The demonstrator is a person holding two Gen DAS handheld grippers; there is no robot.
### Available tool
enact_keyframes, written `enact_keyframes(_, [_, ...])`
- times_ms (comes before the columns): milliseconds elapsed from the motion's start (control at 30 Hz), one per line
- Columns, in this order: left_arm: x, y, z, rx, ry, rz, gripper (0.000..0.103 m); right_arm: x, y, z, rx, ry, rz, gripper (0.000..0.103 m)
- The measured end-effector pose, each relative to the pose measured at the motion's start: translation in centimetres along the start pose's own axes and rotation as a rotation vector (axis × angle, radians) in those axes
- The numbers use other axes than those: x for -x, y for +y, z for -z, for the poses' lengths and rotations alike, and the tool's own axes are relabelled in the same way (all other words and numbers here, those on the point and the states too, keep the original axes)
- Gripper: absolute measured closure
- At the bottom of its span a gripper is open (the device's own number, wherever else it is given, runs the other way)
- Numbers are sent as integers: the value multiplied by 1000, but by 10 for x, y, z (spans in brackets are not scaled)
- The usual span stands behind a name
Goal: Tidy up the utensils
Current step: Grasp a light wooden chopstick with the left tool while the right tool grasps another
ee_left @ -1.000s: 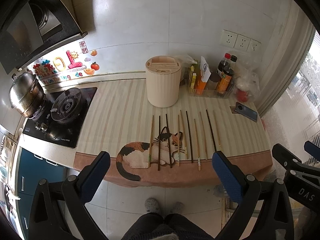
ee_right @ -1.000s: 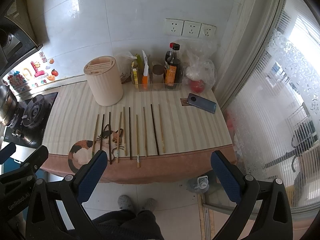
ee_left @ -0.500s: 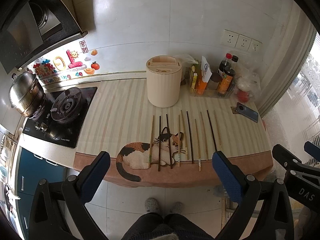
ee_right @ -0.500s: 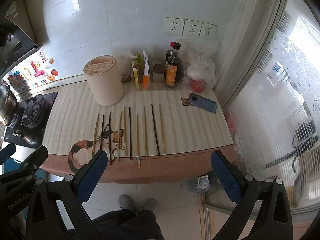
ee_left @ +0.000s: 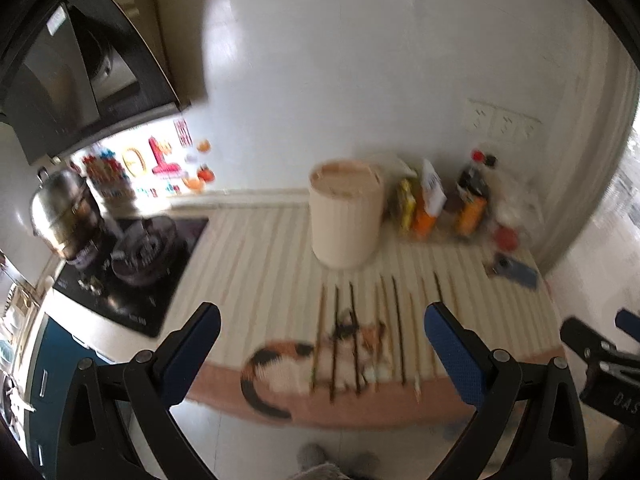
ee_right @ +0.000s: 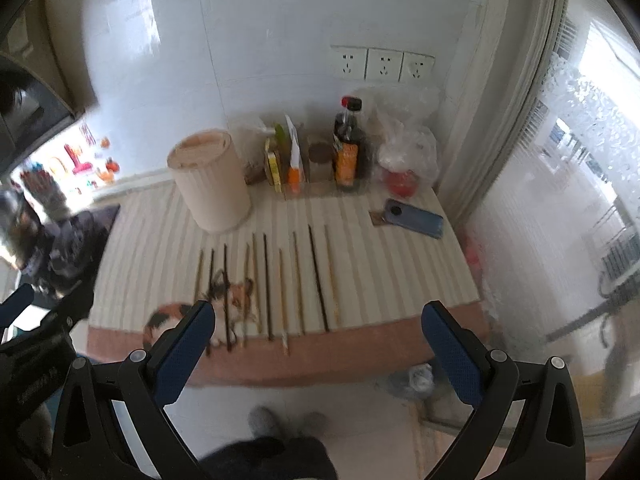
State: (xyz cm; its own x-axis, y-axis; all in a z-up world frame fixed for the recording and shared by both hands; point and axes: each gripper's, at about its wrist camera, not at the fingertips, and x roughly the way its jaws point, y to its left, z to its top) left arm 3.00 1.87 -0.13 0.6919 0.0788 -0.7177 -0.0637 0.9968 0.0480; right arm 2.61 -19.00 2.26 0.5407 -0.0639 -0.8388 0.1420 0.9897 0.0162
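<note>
Off the counter's (ee_right: 360,344) front edge, both tools (ee_left: 322,344) (ee_right: 318,338) hang wide, chopsticks (ee_right: 280,288) well ahead.

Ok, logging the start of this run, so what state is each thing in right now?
Left gripper: open, empty, short of the counter.
Right gripper: open, empty, short of the counter.
Chopsticks: flat in a row on the mat, none picked up.
Holder: upright, behind the chopsticks.
Phone: flat, face down.
Pot: on the stove, lid on.
Sauce bottle: upright, capped.
</note>
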Motion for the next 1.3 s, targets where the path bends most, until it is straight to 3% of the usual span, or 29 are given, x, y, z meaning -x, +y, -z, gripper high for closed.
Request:
enact_keyframes(67, [-19, 3, -1, 1, -34, -43, 0, -19, -2, -4, -2, 3, -15, 0])
enact_keyframes(167, [-53, 7, 2, 4, -14, -105, 0, -59, -2, -8, -4, 35, -24, 0])
enact_keyframes(267, [-97, 19, 8, 13, 75, -143, 0, -103, -1, -9, -15, 92, -48, 18])
enact_keyframes(333, [-135, 30, 16, 20, 179, -155, 0, -135, -1, -7, -29, 153, -75, 33])
enact_keyframes(467, [-208, 48, 39, 39, 378, -125, 3, -194, 3, -1, -59, 259, -99, 42])
enact_keyframes(600, [-271, 47, 63, 33, 525, -60, 29, -247, 14, 7, -75, 347, -109, 53])
enact_keyframes(667, [-296, 40, 71, 9, 575, -16, 35, -275, 21, 12, -87, 407, -107, 57])
enact_keyframes(733, [-317, 33, 75, -12, 612, 30, 52, -298, 29, 14, -90, 445, -103, 63])
enact_keyframes(867, [-348, 22, 85, -47, 673, 104, 55, -338, 40, 16, -77, 518, -61, 64])
enact_keyframes(967, [-361, 16, 93, -67, 700, 130, 67, -363, 45, 17, -69, 560, -32, 64])
enact_keyframes(1067, [-361, 13, 96, -95, 668, 115, 79, -384, 50, 19, -61, 591, -21, 64])
enact_keyframes(1133, [-361, 16, 97, -91, 667, 112, 95, -397, 54, 21, -56, 614, -14, 64])
enact_keyframes(1233, [-364, 30, 97, -13, 685, 148, 98, -413, 61, 23, -33, 635, -3, 61])
enact_keyframes(1300, [-366, 41, 97, 21, 694, 128, 98, -419, 69, 19, 29, 612, 42, 61])
